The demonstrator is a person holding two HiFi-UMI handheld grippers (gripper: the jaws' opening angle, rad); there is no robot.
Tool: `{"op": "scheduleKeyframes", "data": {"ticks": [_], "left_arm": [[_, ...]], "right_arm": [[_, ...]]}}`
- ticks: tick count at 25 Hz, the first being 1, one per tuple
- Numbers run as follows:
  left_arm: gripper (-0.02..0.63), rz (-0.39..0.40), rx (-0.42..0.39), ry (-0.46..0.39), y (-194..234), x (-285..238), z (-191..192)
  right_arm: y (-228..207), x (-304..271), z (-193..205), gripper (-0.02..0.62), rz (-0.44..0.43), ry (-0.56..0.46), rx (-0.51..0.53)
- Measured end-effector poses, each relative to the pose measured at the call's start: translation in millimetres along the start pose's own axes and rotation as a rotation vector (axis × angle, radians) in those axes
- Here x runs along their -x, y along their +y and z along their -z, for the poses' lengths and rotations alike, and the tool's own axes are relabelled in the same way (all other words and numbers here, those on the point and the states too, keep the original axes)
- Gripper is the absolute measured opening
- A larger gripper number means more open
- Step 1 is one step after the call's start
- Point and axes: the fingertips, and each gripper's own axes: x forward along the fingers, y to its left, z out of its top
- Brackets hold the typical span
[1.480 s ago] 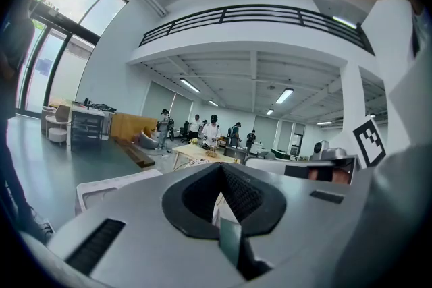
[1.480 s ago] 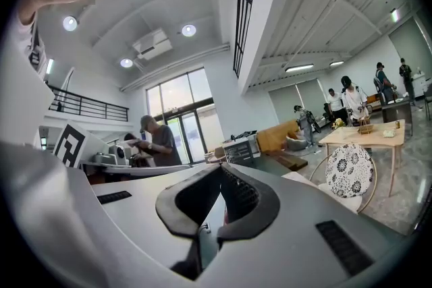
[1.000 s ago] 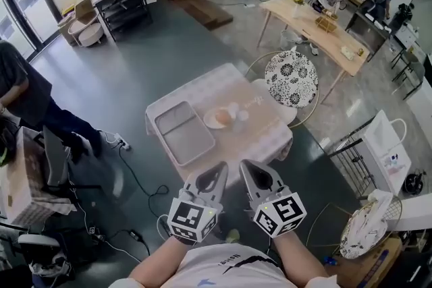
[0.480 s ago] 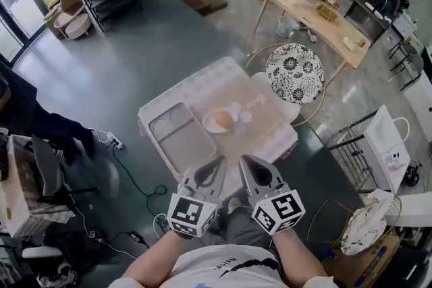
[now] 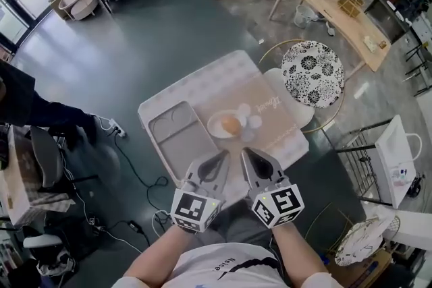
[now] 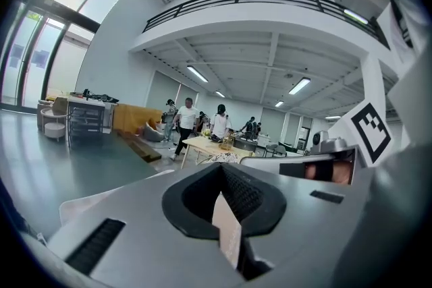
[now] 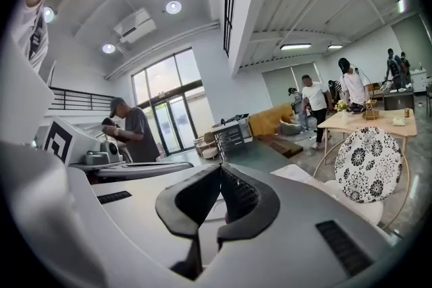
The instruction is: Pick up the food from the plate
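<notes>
food (image 5: 231, 124), an orange roundish lump with no clear long axis, sits on plate (image 5: 213, 125) mid table (image 5: 283, 138), beside tray (image 5: 177, 139). it lies straight ahead of both grippers, roughly on the line between them and apart from both. left gripper (image 5: 219, 160) and right gripper (image 5: 248, 156) look about equally near, the right maybe slightly nearer. both jaw pairs are pressed together, nothing between them; either must spread its jaws before reaching in.
</notes>
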Motion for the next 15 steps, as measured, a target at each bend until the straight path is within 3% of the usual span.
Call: {"op": "scheduleKeyframes", "data": {"ticks": [8, 15], "left_arm": [[0.006, -0.052, 0.040, 0.030, 38, -53, 25], [0.006, -0.077, 0.069, 0.064, 67, -79, 57]], "right_arm": [[-43, -54, 27, 0.015, -0.029, 0.074, 0.009], [-72, -93, 77, 0.019, -0.026, 0.175, 0.031]]}}
